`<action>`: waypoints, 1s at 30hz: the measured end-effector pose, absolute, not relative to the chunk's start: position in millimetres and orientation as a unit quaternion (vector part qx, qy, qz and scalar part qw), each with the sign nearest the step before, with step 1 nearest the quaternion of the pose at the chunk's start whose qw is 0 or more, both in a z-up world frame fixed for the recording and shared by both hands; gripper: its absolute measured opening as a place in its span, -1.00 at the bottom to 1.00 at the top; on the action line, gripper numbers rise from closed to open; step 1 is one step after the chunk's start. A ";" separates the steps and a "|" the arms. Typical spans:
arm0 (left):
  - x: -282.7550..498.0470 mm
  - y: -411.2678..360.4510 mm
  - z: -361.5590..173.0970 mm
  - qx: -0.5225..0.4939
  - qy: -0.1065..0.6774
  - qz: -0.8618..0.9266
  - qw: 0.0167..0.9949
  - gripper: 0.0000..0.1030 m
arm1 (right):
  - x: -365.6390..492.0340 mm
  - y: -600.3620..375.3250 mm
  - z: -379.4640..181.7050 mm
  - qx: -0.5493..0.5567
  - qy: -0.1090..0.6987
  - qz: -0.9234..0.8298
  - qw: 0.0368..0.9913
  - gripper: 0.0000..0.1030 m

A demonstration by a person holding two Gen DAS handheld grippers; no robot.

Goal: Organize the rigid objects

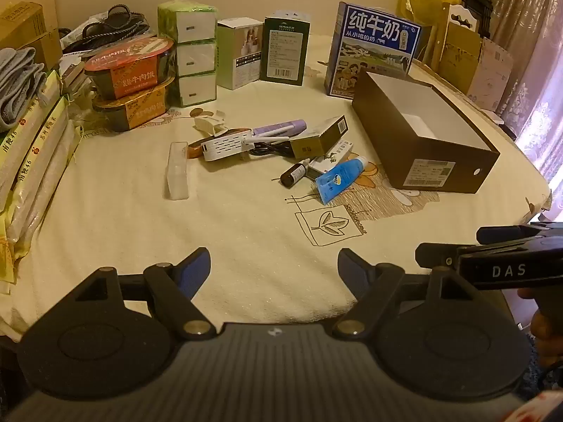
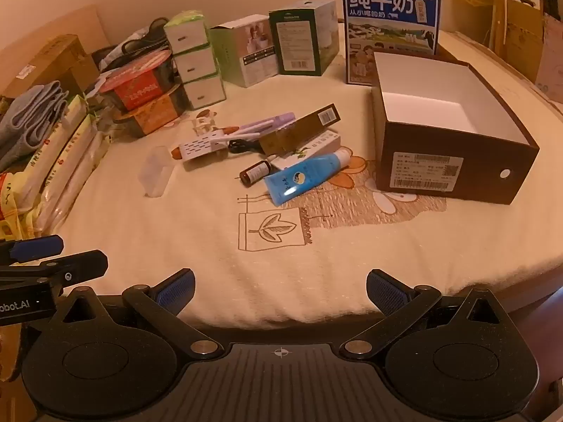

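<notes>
- Both the left gripper [image 1: 274, 267] and the right gripper [image 2: 279, 290] are held wide open, with nothing in the jaws.
- The blue tube [image 2: 306, 176] lies mid-tabletop, beside the open box [image 2: 454, 161].
- It is judged light and slightly squashy; the stiffer capped end is best gripped.

Both grippers black plastic w/ blue ribbed pads [image 2: 383, 290], silver pivot screws. Right gripper [image 1: 492, 256] marked "DAS". Left gripper [image 2: 52, 256] reads "obot.AI".

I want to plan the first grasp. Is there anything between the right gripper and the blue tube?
Nothing visible. The right gripper is open and empty, and only bare cloth lies between it and the blue tube. The small brown bottle lies close beside the tube, left of it.
</notes>
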State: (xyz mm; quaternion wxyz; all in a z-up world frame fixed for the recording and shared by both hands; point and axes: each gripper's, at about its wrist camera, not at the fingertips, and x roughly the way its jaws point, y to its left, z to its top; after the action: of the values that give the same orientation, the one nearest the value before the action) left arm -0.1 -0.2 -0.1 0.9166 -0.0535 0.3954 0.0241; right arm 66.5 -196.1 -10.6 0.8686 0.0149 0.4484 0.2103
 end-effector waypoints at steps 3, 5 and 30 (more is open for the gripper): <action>0.1 -0.1 -0.2 -0.055 0.397 0.024 0.916 0.49 | 67.3 -196.7 -11.2 0.016 0.450 0.212 0.868 0.96; 0.1 -0.1 -0.2 -0.055 0.398 0.024 0.916 0.49 | 67.9 -197.2 -11.6 0.017 0.451 0.213 0.867 0.96; 4.7 -4.1 -5.8 -0.054 0.398 0.024 0.915 0.49 | 69.0 -200.9 -10.6 0.019 0.452 0.209 0.867 0.96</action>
State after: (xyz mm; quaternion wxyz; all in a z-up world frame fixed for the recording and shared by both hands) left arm 4.7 -4.1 -5.8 0.9153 -0.0543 0.3982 0.0243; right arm 69.0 -200.9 -10.6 0.8671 0.0189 0.4519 0.2085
